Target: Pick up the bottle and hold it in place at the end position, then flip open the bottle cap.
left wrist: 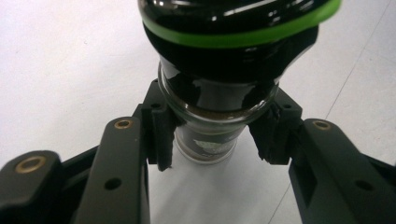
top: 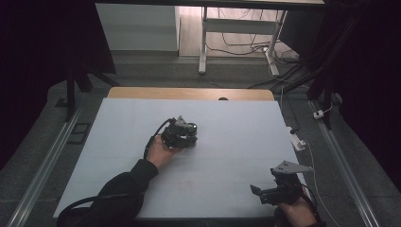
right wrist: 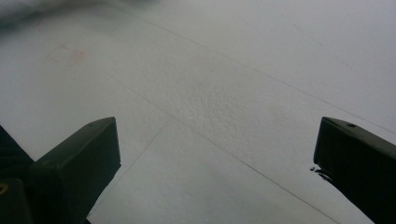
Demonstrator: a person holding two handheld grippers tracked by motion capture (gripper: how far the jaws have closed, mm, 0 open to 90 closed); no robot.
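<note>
the dark glass jar with a black lid and a bright green band around it (left wrist: 224, 93) sits near the middle of the white-covered desk (top: 236, 142), a little left of centre, standing on the surface as far as i can tell. in my left gripper view i look at it from close up: the glass shoulder bulges just under the lid, a brown layer shows through the wall lower down, and a pale label lies near the bottom. my left gripper (left wrist: 212, 144) has its black fingers (left wrist: 161, 135) clamped on the jar below that shoulder, one pad pressed against each side. from the high view the same left gripper (top: 182, 134) is a dark knot around the jar (top: 189, 128), with my left hand (top: 160, 152) and dark sleeve running back toward the near edge. my right gripper (top: 265, 191) rests well apart from all this, at the near right corner of the desk, grey plate on top. its fingers (right wrist: 79, 163) stand wide apart with only bare white surface between them.
</note>
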